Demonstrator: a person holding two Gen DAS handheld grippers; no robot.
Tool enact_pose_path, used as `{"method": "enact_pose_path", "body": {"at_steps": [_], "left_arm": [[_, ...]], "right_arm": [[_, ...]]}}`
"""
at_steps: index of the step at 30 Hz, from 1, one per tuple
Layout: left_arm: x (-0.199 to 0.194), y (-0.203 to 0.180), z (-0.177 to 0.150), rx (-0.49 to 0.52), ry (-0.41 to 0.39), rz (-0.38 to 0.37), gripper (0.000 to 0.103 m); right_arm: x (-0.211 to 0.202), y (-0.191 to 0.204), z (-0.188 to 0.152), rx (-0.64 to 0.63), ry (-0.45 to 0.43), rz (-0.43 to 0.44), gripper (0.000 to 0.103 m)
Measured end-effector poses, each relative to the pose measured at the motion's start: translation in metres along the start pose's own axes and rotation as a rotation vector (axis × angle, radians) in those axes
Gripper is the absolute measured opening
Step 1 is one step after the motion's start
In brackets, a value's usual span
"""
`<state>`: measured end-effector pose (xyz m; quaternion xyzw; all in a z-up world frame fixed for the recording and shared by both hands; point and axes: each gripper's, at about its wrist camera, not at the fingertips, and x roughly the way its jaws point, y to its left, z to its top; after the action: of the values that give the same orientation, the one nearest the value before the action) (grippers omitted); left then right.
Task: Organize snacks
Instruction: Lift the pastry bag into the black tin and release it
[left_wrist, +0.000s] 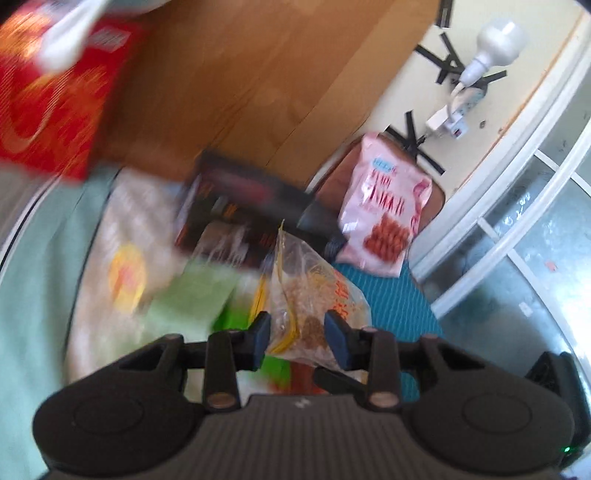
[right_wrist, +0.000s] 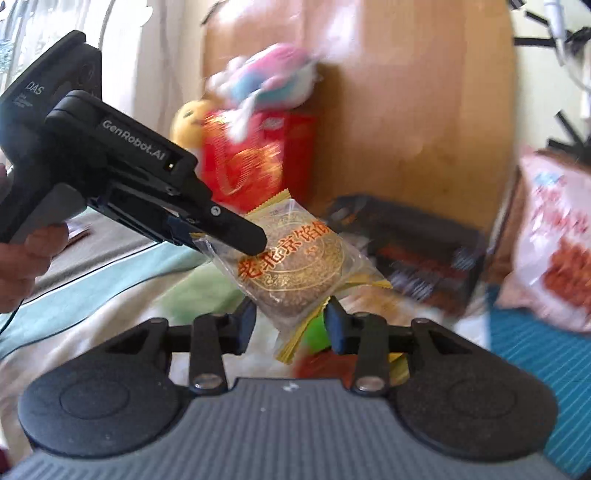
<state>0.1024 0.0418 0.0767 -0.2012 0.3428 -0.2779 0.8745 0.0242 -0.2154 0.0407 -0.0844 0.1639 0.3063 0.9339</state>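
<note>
- The left gripper (right_wrist: 236, 236) is clamped on one end of a clear-wrapped round sesame pastry (right_wrist: 291, 266) and holds it lifted above the pale bedding (right_wrist: 92, 317); a person's hand (right_wrist: 22, 258) grips the tool's handle at the near left.
- The right gripper (right_wrist: 291, 325) brackets the packet's lower end, its jaws apart; whether the pads press the wrapper or merely flank it cannot be told from this angle.
- In the left wrist view the same pastry (left_wrist: 314, 306) sits between the left gripper's (left_wrist: 297, 332) blue pads (left_wrist: 334, 334), above a blurred green packet (left_wrist: 192, 295).
- To do this step well, one tool should probably carry the packet alone; pinch the crimped seal (right_wrist: 295, 343) rather than the cake, keep it level, and set it beside like snacks.
- Around it: a red box (right_wrist: 255, 158) far left against a wooden board (right_wrist: 406, 110); a dark box (right_wrist: 417, 240) in the middle; a pink sausage-snack bag (left_wrist: 384, 206) far right on a teal mat (left_wrist: 391, 295); a power strip (left_wrist: 458, 118) on the floor beyond.
- Motion blur smears the red box, the plush toys (right_wrist: 266, 81) above it, and the printing on a pale bag (left_wrist: 125, 258); the pile under the pastry is hidden; the pink bag is cut off at the right in the right wrist view.
</note>
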Motion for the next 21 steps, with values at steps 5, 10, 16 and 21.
{"method": "enact_pose_path", "body": {"at_steps": [5, 10, 16, 21], "left_arm": [[0.054, -0.002, 0.063, 0.029, -0.068, 0.022, 0.033], [0.107, 0.023, 0.093, -0.037, -0.055, 0.074, 0.034], [0.128, 0.035, 0.091, -0.036, -0.044, 0.119, 0.04], [0.093, 0.029, 0.072, -0.045, -0.06, 0.05, 0.041]], "right_arm": [[0.057, -0.065, 0.04, 0.107, -0.005, -0.021, 0.043], [0.108, -0.093, 0.052, 0.138, 0.072, -0.04, 0.044], [0.107, -0.107, 0.049, 0.147, 0.033, -0.097, 0.051], [0.06, -0.105, 0.033, 0.214, -0.027, -0.072, 0.052]]}}
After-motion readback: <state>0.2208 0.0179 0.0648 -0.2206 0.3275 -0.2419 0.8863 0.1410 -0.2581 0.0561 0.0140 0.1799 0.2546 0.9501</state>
